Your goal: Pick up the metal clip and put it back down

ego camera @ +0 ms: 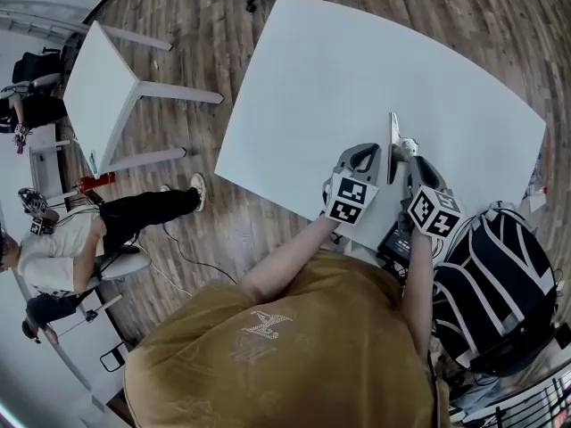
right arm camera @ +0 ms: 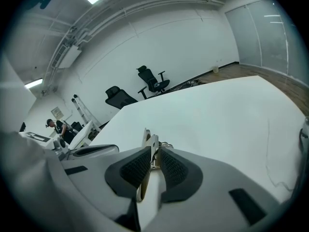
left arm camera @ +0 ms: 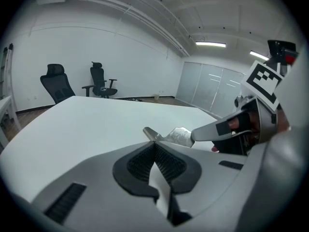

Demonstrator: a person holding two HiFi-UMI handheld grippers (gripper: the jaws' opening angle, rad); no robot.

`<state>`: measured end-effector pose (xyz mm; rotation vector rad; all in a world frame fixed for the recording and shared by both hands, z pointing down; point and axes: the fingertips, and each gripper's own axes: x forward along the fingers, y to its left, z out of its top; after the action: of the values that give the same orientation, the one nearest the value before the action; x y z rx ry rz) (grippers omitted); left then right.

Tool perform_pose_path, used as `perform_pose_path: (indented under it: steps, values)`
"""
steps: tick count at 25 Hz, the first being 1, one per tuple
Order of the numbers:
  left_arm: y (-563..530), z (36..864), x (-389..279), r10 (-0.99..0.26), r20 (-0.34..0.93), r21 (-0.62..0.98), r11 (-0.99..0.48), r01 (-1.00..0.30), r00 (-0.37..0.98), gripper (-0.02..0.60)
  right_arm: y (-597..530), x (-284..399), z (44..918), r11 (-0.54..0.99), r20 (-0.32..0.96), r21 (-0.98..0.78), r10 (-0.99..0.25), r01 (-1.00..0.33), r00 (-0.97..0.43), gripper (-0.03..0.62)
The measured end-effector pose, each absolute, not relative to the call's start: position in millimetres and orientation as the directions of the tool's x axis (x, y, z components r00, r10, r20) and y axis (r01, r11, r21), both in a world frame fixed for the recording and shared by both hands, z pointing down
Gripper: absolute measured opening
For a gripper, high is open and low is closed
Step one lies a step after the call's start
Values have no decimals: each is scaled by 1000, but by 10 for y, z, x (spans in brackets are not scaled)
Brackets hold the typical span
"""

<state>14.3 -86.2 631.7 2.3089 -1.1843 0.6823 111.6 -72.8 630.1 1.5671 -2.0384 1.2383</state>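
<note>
Clip (right arm camera: 150,141) stands between the right gripper's (right arm camera: 154,151) slightly parted jaws, its rear hidden by the pads. Only the left gripper (left arm camera: 155,145) view, jaws together, shows its flat tip just ahead.

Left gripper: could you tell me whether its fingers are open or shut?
Shut: the left gripper pinches the metal clip, whose end pokes out.
</note>
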Motion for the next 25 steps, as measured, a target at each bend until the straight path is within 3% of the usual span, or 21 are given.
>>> perform_pose_path:
  steps: [3,25]
  values:
    - [-868,6341,140,-600,615,180,-526,-831,512,8,-745,1073,6318,48,673,-468,-628,-882,-391,69]
    - [-901,6469,210,-539,649,202,-559,-804,538,8,-968,938,6485,50,674,-541,-571,-840,-468,72]
